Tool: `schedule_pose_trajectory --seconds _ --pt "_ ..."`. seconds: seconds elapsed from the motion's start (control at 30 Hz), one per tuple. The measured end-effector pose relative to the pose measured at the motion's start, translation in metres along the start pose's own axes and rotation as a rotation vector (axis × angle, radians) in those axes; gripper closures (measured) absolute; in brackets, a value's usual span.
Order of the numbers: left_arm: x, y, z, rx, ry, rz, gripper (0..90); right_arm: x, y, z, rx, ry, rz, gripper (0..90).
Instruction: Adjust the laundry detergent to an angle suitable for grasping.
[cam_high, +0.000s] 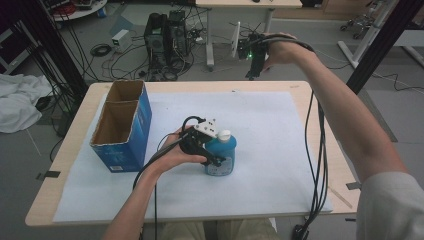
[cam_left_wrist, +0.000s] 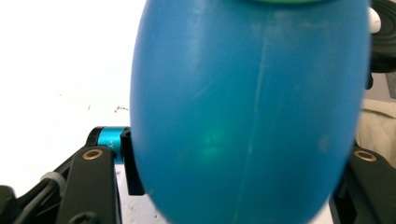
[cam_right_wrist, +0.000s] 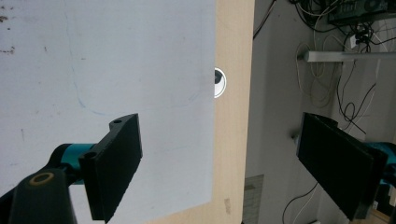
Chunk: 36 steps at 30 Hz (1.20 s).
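- Tabletop (cam_high: 280, 200): a white sheet covers it; a blue box (cam_high: 122, 127) stands open.
- Bottle (cam_high: 221, 155): upright just right of the box, long axis vertical, its label partly hidden.
- Left claw (cam_high: 212, 159): clamped on the bottle's body.
- Right claw (cam_high: 254, 62): jaws apart, empty, well beyond the box at the far edge.

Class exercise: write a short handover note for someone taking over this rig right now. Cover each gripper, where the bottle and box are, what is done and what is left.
Left gripper: shut on the blue bottle, which stands upright mid-table on the white sheet.
Right gripper: open, holding nothing, raised over the table's far edge.
Blue cardboard box: left of the bottle, open-topped, two compartments, both look empty.
Done: bottle gripped.
Left: probably lift it into the box.
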<state>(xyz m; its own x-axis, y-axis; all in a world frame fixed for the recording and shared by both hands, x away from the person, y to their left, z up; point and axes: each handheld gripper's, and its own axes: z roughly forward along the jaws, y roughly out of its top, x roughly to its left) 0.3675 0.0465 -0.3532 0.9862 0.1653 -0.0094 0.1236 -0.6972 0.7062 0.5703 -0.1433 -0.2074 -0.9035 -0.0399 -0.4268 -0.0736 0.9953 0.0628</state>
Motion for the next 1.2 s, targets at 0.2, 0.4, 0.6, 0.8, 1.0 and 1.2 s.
schedule_pose_trajectory --seconds 0.2,0.4,0.6,0.8,1.0,1.2 --pt "-0.001 -0.001 -0.004 -0.004 0.001 0.0 37.1 0.0 0.0 0.0 -0.001 0.0 0.004 13.4" --pt "0.0 -0.001 -0.005 -0.004 0.002 0.001 37.1 0.001 0.002 -0.001 0.003 -0.003 -0.001 13.4" --pt "0.0 -0.002 -0.005 -0.005 -0.001 -0.01 35.4 0.001 0.003 0.0 0.006 -0.001 0.002 13.4" --pt "0.0 -0.002 -0.005 0.007 0.009 -0.01 33.2 0.001 0.003 0.0 0.007 0.0 -0.002 13.4" --pt "0.0 -0.003 -0.01 0.019 0.017 -0.011 31.1 0.002 0.005 0.002 0.009 0.0 -0.006 13.4" --pt "-0.001 -0.004 -0.012 0.029 0.017 -0.013 31.0 0.002 0.005 0.001 0.011 -0.001 -0.003 13.4"
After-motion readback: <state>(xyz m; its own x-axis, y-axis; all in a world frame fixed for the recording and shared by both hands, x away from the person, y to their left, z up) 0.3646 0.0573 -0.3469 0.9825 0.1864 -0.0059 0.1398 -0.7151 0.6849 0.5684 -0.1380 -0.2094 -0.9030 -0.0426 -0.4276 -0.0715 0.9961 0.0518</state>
